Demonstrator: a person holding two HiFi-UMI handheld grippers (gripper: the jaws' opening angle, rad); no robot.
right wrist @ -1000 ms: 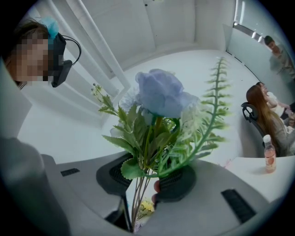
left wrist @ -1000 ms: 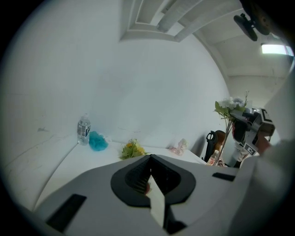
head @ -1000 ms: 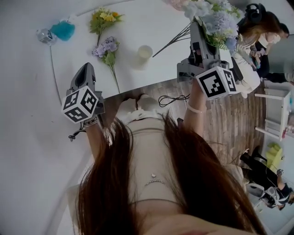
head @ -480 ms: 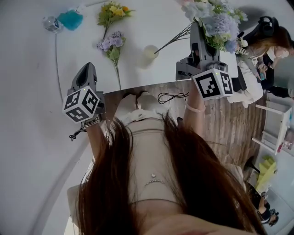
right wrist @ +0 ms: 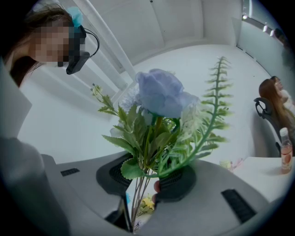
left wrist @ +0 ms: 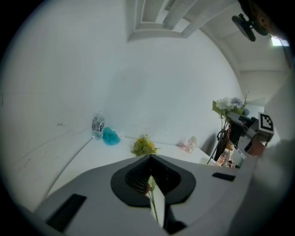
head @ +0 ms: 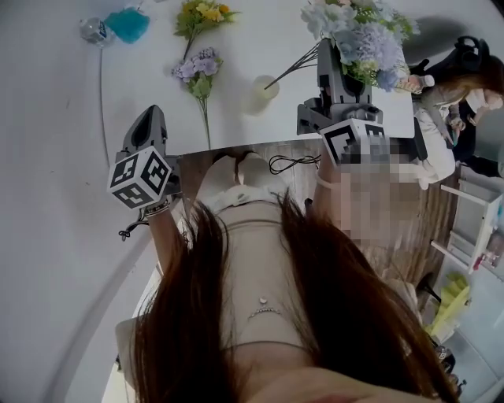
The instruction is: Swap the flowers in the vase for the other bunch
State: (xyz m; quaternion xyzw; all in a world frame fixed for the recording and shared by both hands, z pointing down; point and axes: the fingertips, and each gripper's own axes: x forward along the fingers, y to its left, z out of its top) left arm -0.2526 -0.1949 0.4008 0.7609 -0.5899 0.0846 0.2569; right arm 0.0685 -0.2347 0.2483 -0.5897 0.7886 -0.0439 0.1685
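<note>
**Blue bunch held up beside the vase**

A white table is seen from above. A purple bunch and a yellow bunch are laid flat on it. A small bottle and a teal puff are kept in the far left corner. A black cable is seen on the wood floor.

A pale vase is set near the table's edge. The blue bunch is held in the air to its right. Its stems are squeezed by the right gripper. The bunch is slanted, with the blooms pointed up and away. The bare stem ends are pointed down toward the vase. Whether the vase is touched cannot be told.

The left gripper is closed tight, and nothing is held in it.
</note>
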